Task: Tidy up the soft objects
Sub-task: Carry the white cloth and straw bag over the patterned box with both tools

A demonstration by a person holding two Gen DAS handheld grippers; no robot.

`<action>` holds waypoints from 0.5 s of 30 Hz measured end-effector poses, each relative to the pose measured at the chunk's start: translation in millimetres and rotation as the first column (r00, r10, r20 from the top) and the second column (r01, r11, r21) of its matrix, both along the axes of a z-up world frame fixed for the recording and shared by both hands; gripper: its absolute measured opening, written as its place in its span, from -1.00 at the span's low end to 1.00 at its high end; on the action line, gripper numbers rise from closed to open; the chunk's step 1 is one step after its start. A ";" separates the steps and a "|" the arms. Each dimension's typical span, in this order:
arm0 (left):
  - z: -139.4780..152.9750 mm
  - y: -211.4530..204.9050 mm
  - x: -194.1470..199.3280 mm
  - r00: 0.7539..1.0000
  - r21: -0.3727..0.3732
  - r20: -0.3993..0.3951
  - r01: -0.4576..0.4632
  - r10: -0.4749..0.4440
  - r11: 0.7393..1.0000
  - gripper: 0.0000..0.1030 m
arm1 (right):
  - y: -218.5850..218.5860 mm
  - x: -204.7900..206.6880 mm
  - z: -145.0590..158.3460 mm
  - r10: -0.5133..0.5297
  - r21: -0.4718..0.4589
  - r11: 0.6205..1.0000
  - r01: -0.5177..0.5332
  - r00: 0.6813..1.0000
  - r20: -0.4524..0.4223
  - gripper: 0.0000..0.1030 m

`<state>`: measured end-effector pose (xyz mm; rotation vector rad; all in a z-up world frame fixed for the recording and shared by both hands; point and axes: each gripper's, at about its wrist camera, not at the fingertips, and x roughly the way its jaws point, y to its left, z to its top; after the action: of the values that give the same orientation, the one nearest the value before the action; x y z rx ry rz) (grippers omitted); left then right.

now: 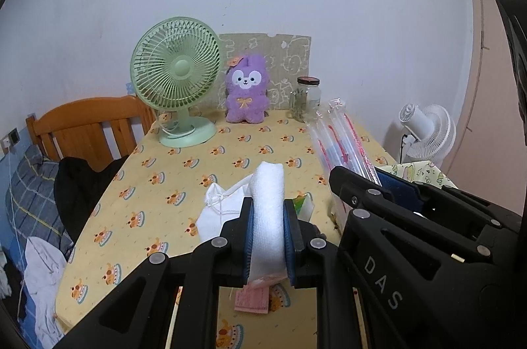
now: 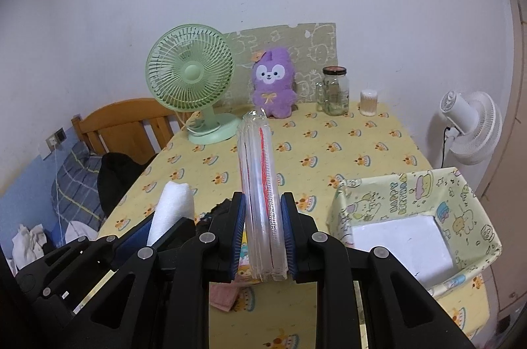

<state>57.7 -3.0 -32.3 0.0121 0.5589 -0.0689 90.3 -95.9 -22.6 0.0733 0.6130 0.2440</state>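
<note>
My left gripper (image 1: 268,210) is shut on a white foam roll (image 1: 268,200) and holds it above the yellow tablecloth (image 1: 184,158). My right gripper (image 2: 263,207) is shut on a clear inflated air-cushion pack with red print (image 2: 260,177), which sticks up and forward. In the left wrist view the pack (image 1: 342,134) and right gripper lie to the right; in the right wrist view the foam roll (image 2: 171,207) lies to the left. A white drawstring pouch (image 1: 219,210) and a pink cloth (image 1: 252,299) lie on the table under the left gripper. An open paper-lined box (image 2: 461,210) stands at the right.
A green desk fan (image 1: 176,78), a purple plush bunny (image 1: 246,88), a glass jar (image 1: 306,98) and a cotton-swab tub (image 2: 368,101) stand along the far edge. A wooden bed headboard (image 1: 85,125) and bedding are left of the table; a white floor fan (image 2: 471,125) is at the right.
</note>
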 end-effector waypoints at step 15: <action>6.0 -37.2 12.5 0.998 0.019 0.032 0.047 -0.047 0.999 -0.72 | -37.7 6.5 8.4 -0.057 -0.036 0.998 0.058 0.998 0.039 -0.51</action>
<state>70.2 -40.2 -26.3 0.0439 0.5270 -0.1092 96.9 -133.6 -14.2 0.0505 0.5764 0.1777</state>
